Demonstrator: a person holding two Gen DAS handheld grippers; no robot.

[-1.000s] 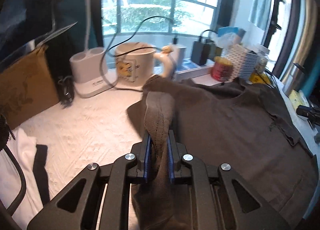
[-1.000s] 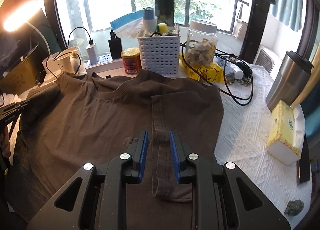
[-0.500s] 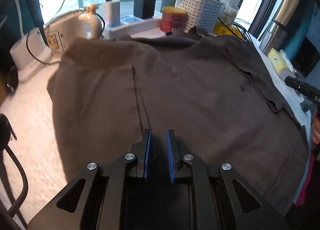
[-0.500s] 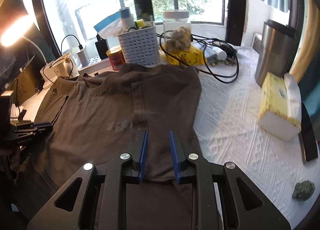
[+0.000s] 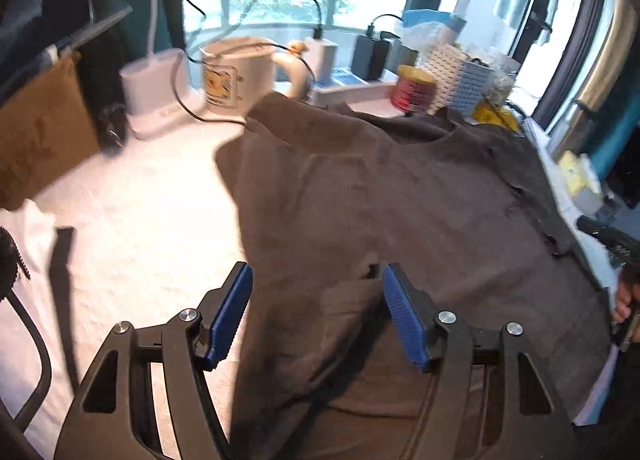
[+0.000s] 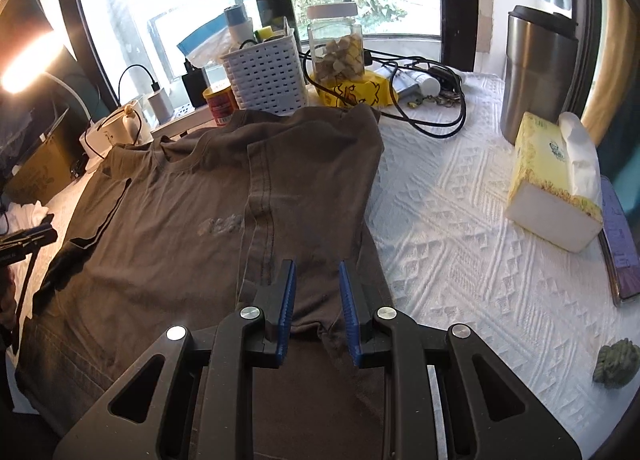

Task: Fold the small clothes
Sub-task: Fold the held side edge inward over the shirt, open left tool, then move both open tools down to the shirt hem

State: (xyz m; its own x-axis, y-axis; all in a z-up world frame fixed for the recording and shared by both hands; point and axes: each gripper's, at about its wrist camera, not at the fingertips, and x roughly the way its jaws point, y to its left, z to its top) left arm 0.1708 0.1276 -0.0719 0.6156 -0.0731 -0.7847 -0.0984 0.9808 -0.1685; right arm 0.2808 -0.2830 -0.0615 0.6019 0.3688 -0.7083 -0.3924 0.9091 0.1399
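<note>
A dark brown T-shirt (image 5: 400,200) lies flat on the white textured cloth, neckline toward the window. Both sleeves are folded inward; the right one's stitched hem (image 6: 260,196) runs down the chest. My left gripper (image 5: 316,272) hovers over the shirt's left edge. Its jaws are opening and wide apart; fabric lies below them but no pad presses it. My right gripper (image 6: 316,266) is low over the folded right side of the shirt (image 6: 180,240), jaws a narrow gap apart, gripping nothing. The left gripper's tip (image 6: 28,240) shows at the left edge of the right wrist view.
Along the window stand a white basket (image 6: 266,76), a red can (image 6: 220,104), a jar (image 6: 336,44) and tangled cables (image 6: 432,100). A steel tumbler (image 6: 536,68), tissue box (image 6: 552,184) and phone (image 6: 620,244) sit right. White pot (image 5: 236,76) and cardboard box (image 5: 36,132) sit left.
My left gripper let go of the sleeve it held up, which now lies folded on the shirt, and its jaws spread wide. My right gripper slid along the folded right side toward me.
</note>
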